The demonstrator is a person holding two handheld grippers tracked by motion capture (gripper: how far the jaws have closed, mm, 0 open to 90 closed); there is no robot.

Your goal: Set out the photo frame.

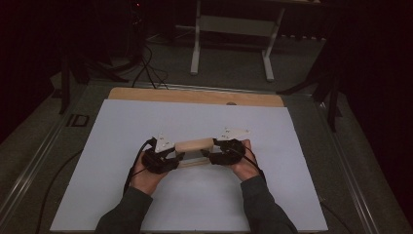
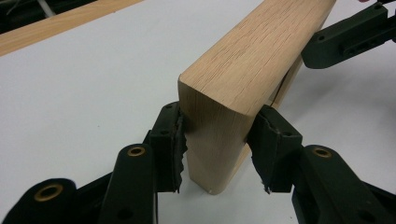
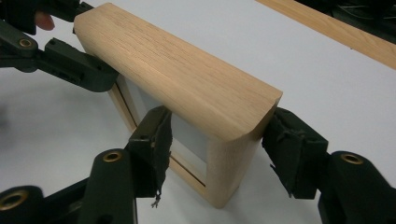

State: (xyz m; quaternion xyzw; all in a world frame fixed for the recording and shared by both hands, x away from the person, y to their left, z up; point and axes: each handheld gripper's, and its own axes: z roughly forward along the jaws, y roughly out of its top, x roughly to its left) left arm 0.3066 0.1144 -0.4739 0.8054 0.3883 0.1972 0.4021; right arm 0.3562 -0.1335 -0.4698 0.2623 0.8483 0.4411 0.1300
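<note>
Hands hide much of both tools from above. Left tool (image 1: 178, 157) has its jaws closed onto one end of the wooden frame (image 1: 194, 145), standing mid-tabletop (image 1: 122, 126); right tool (image 1: 208, 154) clamps the opposite end. Frame's inner panel is hard to identify.

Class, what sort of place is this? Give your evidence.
Probably a lab or workshop set up for recording: a white board on a workbench, loose cables on the floor, and a desk frame behind.

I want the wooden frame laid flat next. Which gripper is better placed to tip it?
Probably left: the left gripper pinches the wooden frame squarely on its end, while the right gripper straddles its corner loosely.
</note>
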